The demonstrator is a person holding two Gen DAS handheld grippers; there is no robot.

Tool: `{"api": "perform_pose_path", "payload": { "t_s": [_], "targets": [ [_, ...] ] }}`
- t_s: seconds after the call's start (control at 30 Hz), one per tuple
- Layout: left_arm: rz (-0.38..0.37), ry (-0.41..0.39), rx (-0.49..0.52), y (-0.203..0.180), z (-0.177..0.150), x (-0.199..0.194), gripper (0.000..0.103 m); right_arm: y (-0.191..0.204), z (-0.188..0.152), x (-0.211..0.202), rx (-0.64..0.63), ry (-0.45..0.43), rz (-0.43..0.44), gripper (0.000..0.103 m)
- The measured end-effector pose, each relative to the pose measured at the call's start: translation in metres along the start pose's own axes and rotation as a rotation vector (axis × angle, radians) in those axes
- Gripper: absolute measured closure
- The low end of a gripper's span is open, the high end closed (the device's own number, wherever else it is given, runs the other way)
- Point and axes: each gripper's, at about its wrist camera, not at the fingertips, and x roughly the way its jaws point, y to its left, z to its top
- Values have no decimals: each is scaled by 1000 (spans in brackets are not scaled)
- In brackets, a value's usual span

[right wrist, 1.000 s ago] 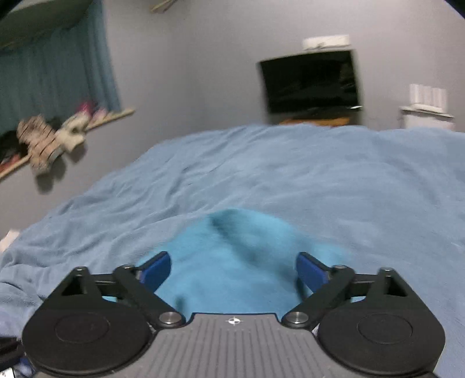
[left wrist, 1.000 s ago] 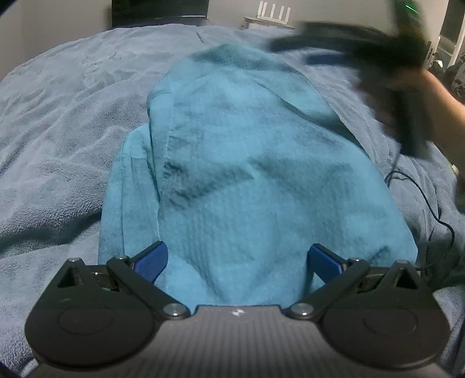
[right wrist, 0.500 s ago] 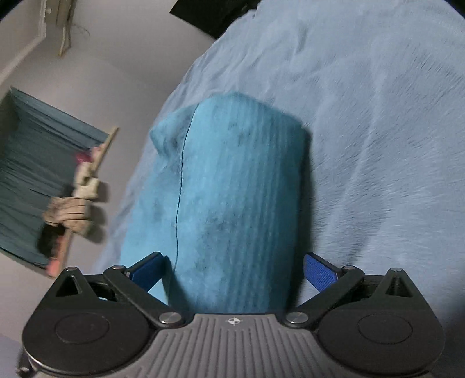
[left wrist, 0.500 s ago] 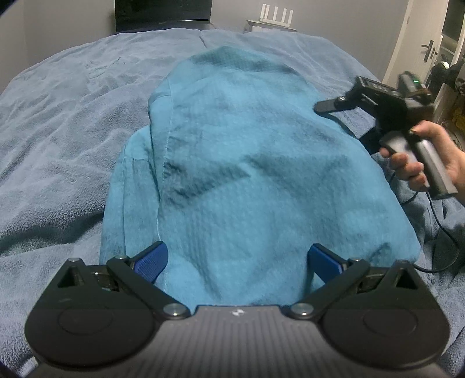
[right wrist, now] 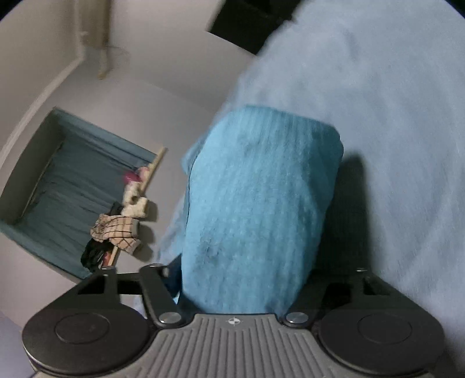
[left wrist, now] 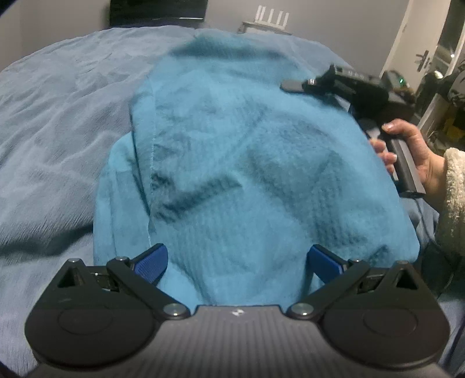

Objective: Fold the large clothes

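Observation:
A teal knit garment [left wrist: 247, 162] lies folded lengthwise on the bed, a second layer showing along its left side. My left gripper [left wrist: 237, 263] hangs over its near end, open, with the cloth lying between the blue pads [left wrist: 151, 263]. My right gripper [right wrist: 244, 279] is rolled on its side at the garment's right edge. Its jaws are closing around the folded edge [right wrist: 261, 203], and the cloth hides its pads. In the left wrist view its upper finger [left wrist: 293, 85] lies above the cloth, and a hand [left wrist: 418, 151] holds the handle.
A grey-blue blanket [left wrist: 58, 130] covers the bed. Behind it stand a dark screen [left wrist: 157, 11] and a white router [left wrist: 271, 21]. A door [left wrist: 424, 58] and clutter are at the right. A black cable [left wrist: 427, 232] trails by the garment. A curtain [right wrist: 72, 180] and a shelf of soft toys [right wrist: 122, 226] are on the wall.
My right gripper came down to the garment's right edge, rolled onto its side, and its jaws narrowed around the fold. My left gripper stayed where it was.

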Motion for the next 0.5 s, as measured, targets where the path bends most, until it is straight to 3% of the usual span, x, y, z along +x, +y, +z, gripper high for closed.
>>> {"api": "perform_pose_path", "payload": {
  "t_s": [0.17,0.23,0.3,0.4,0.43,0.5],
  "targets": [
    [51,-36,6,-12,35,26,0,35,72,-25,-179,-122,-9,42],
    [71,-32,-14,-17,48,42,0,42,105,-25,-237,-114,-49,33],
    [73,-23,-30,-20,56,54,0,44,139,-17,-251,-102,-166,23],
    [121,-21,8,-32,60,71,0,30,153,0,-205,-68,-413,17],
    [142,-20,34,-37,60,75,0,20,151,0,-175,-75,-462,15],
    [150,-17,80,-44,56,78,0,8,142,-8,-150,-133,-460,11]
  ]
}}
